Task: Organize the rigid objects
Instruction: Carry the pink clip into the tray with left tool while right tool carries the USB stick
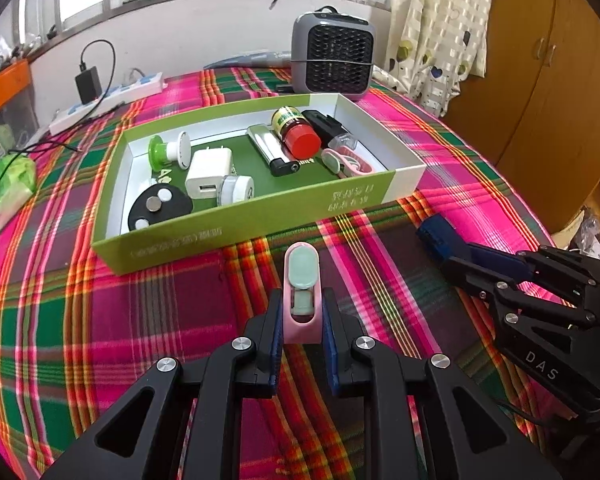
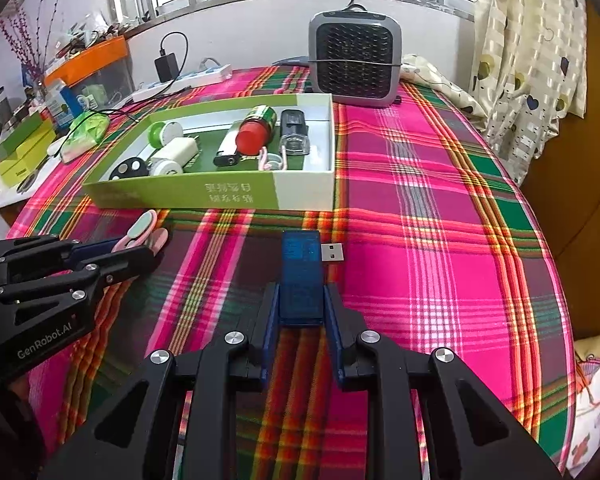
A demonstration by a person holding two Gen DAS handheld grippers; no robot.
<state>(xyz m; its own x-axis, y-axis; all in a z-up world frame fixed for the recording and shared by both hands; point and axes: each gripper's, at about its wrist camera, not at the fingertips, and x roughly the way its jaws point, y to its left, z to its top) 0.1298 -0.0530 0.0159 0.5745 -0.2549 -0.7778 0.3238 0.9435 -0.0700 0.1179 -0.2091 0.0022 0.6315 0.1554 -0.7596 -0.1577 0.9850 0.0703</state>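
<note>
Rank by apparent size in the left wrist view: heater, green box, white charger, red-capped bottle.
1. green box
2. heater, though farther from the camera
3. white charger and red-capped bottle: look alike, left unranked.

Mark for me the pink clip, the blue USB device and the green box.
pink clip (image 1: 302,304), left wrist view, its mint lever.
blue USB device (image 2: 301,276), right wrist view, its translucent body.
green box (image 1: 236,222), left wrist view, its near outer wall.

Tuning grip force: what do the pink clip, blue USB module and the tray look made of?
Pink clip: looks like matte moulded plastic, with soft rounded edges.
Blue USB module: translucent glossy plastic shell, bare metal plug.
Tray: printed cardboard, thin folded walls, white inside.
</note>
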